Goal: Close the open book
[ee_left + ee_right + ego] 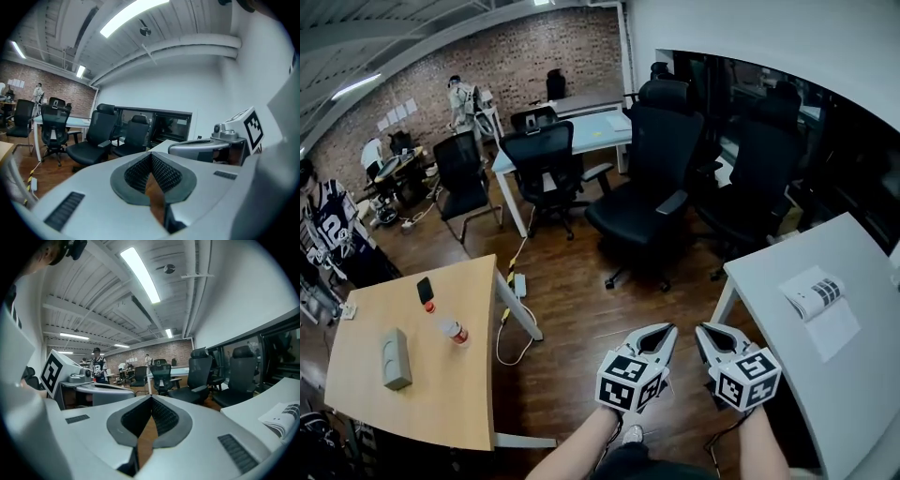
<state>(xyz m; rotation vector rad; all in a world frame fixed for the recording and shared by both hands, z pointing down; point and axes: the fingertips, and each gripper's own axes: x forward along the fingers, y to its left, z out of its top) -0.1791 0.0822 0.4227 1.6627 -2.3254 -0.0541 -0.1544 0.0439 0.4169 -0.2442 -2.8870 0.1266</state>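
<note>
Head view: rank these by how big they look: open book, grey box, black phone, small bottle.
1. open book
2. grey box
3. black phone and small bottle: too alike to rank.

The left claw (pixel 662 330) and right claw (pixel 704 330) hover side by side, jaws pressed together, empty

Open book (pixel 814 292) flat on white table (pixel 862 394)

open book (pixel 817 300) print too small, white table (pixel 811 398) cut off
</note>
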